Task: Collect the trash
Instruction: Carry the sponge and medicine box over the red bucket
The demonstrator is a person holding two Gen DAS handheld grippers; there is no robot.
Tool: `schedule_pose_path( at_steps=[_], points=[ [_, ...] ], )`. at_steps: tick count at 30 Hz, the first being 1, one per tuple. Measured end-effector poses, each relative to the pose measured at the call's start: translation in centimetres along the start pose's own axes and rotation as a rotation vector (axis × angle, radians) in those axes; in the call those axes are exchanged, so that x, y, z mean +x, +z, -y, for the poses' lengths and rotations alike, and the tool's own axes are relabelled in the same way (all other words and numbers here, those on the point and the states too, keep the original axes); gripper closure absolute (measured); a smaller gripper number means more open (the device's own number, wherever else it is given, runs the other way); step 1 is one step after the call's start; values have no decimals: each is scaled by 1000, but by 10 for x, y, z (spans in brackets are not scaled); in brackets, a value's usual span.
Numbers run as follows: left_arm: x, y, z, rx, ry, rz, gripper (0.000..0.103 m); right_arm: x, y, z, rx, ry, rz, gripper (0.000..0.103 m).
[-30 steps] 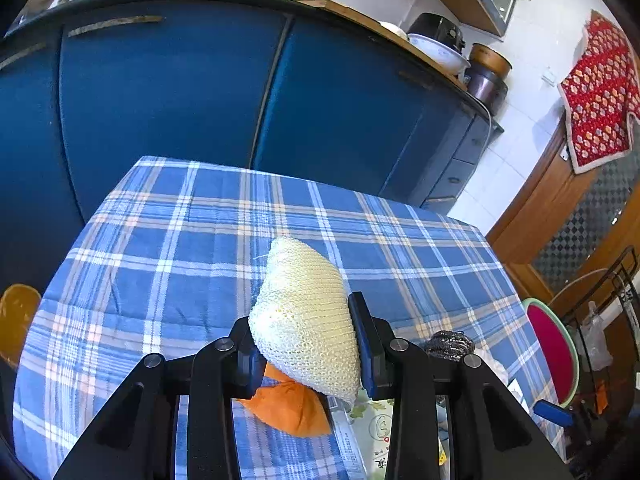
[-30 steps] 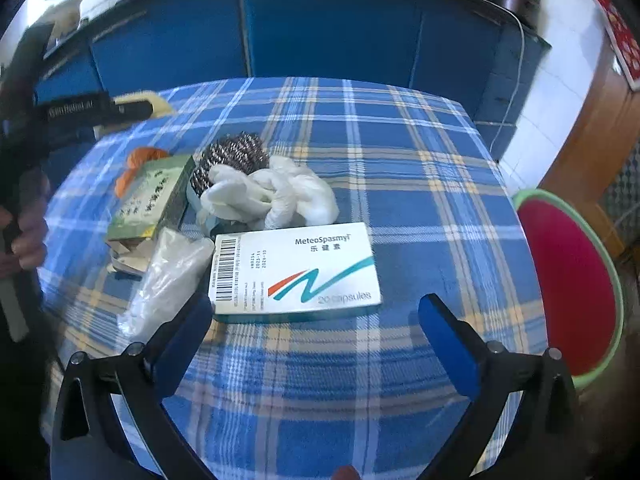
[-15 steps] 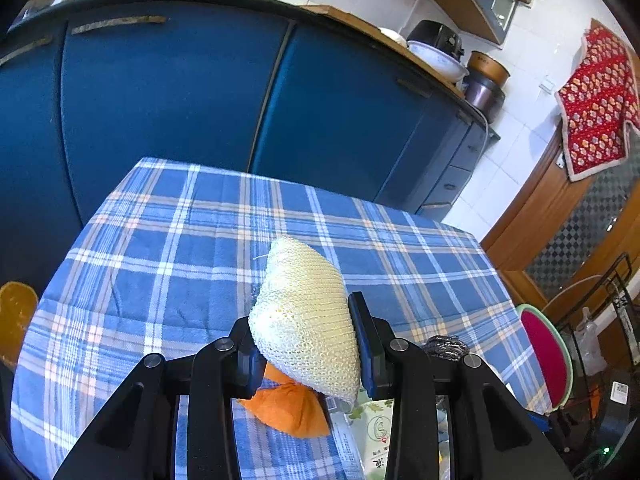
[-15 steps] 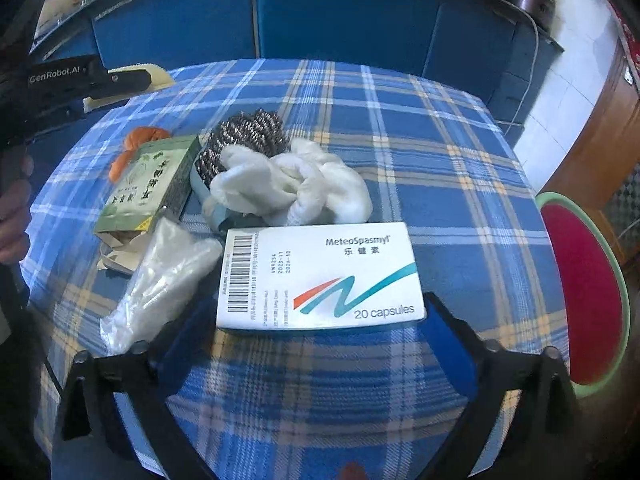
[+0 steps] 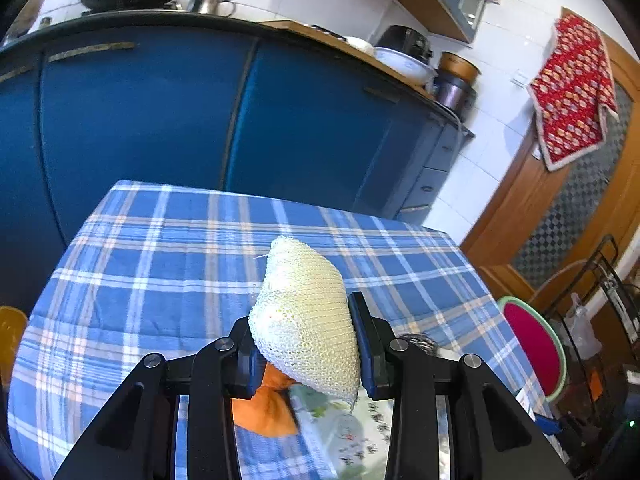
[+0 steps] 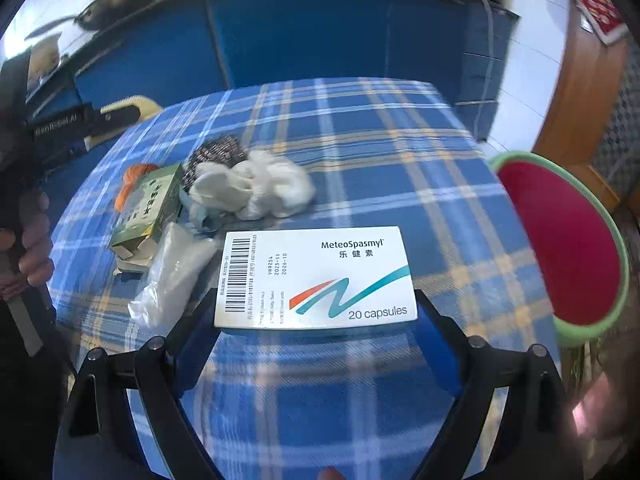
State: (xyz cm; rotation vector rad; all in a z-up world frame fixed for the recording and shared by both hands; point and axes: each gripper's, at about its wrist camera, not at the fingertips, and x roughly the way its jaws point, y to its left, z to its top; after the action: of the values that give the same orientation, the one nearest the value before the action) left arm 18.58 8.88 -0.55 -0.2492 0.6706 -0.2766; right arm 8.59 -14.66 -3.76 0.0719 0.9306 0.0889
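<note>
Gripping a cream mesh scrubber [image 5: 306,322], the left gripper [image 5: 306,342] has its jaws clamped on the scrubber's two sides and holds it above the blue plaid tablecloth [image 5: 160,264]. Beneath it lie an orange cloth [image 5: 266,408] and a green-printed carton [image 5: 344,432]. The right gripper [image 6: 316,320] is low over the tablecloth with its jaws wide apart, one finger on either short end of a white MeteoSpasmyl capsule box [image 6: 316,276] lying flat; whether the pads touch it cannot be told. Behind the box sit a clear plastic bag [image 6: 172,276], a crumpled white rag [image 6: 256,190] and a steel wool scourer [image 6: 214,154]. A red basin with a green rim [image 6: 560,244] stands beside the table, at right.
</note>
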Motion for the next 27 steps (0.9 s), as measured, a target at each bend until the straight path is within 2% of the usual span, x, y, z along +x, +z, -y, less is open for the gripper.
schedule_pose_path(
  at_steps=[6, 18, 27],
  points=[
    [-6, -5, 28, 81, -21, -7, 65, -25, -7, 20, 50, -19, 42, 13],
    [-45, 2, 94, 192, -88, -6, 65, -53, -17, 63, 154, -38, 98, 13],
    [-35, -7, 159, 253, -149, -62, 65, -70, -19, 106, 221, -67, 137, 13]
  ],
)
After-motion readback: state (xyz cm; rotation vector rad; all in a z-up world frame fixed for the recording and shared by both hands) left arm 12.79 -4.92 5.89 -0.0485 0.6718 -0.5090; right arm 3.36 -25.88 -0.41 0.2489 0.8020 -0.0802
